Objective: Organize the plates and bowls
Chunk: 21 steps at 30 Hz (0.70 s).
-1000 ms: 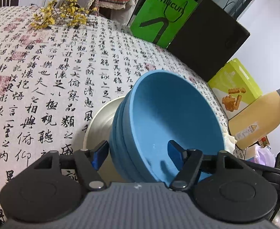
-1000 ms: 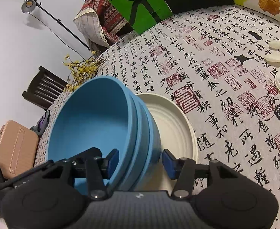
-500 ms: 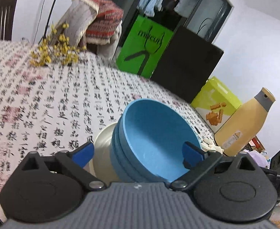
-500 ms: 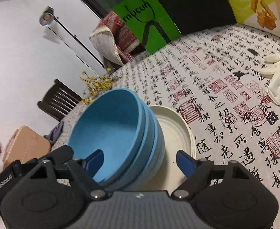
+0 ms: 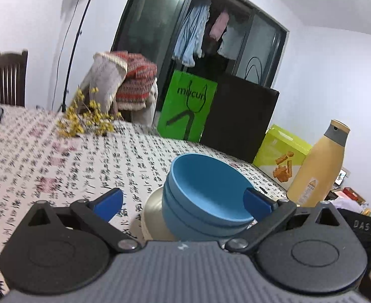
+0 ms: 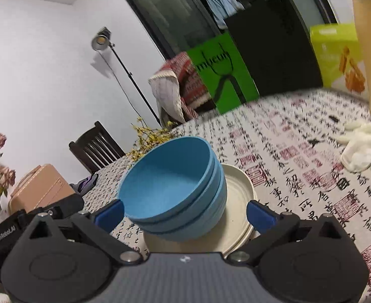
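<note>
A stack of three nested blue bowls [image 5: 205, 189] [image 6: 170, 184] rests on stacked cream plates [image 5: 152, 212] [image 6: 238, 192] on the calligraphy-print tablecloth. My left gripper [image 5: 182, 200] hovers just short of the stack on its near side, open wide, its blue pads clear of the bowls. My right gripper [image 6: 184, 213] faces the same stack from the other side; its jaws are opening and stand far apart, with the bowls beyond the pads and nothing pressed between them. Neither gripper holds anything.
A tan bottle [image 5: 316, 169] and a green snack box [image 5: 281, 156] stand at the table's right. A white cloth [image 6: 359, 146] lies near them. Yellow flowers [image 5: 84, 118] lie at the far edge. A green bag [image 5: 185, 106] and a wooden chair [image 5: 7, 75] stand beyond the table.
Both grippers let go of the bowl rims, spread their jaws and drew back and upward. The bowls now look smaller and stay on the plates.
</note>
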Each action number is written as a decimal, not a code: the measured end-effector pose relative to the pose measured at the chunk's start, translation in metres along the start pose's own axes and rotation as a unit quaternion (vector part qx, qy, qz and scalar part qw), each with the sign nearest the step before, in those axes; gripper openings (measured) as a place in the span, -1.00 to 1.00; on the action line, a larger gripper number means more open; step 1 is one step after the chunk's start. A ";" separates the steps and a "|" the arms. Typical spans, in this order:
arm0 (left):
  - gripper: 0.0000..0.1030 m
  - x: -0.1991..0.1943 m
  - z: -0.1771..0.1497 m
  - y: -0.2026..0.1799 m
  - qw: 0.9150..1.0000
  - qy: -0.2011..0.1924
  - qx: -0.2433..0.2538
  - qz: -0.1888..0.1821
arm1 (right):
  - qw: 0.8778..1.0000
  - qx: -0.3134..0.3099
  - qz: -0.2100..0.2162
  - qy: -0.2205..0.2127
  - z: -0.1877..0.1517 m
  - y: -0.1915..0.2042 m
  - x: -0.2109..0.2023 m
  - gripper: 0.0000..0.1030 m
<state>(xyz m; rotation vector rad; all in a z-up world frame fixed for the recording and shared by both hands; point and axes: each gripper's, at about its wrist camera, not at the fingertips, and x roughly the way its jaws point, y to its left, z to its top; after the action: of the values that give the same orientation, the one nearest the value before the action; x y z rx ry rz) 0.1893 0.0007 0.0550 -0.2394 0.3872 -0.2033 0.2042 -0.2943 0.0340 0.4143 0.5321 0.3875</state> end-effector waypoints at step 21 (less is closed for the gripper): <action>1.00 -0.066 -0.088 0.014 0.994 -0.057 0.071 0.058 | 0.990 -0.098 -0.043 -0.092 -0.079 0.010 -0.065 1.00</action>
<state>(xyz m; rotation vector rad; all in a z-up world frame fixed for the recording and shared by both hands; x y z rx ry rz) 0.0964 0.0130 -0.0048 -0.0880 0.2709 -0.1024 0.1066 -0.2941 0.0031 0.2337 0.3277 0.3125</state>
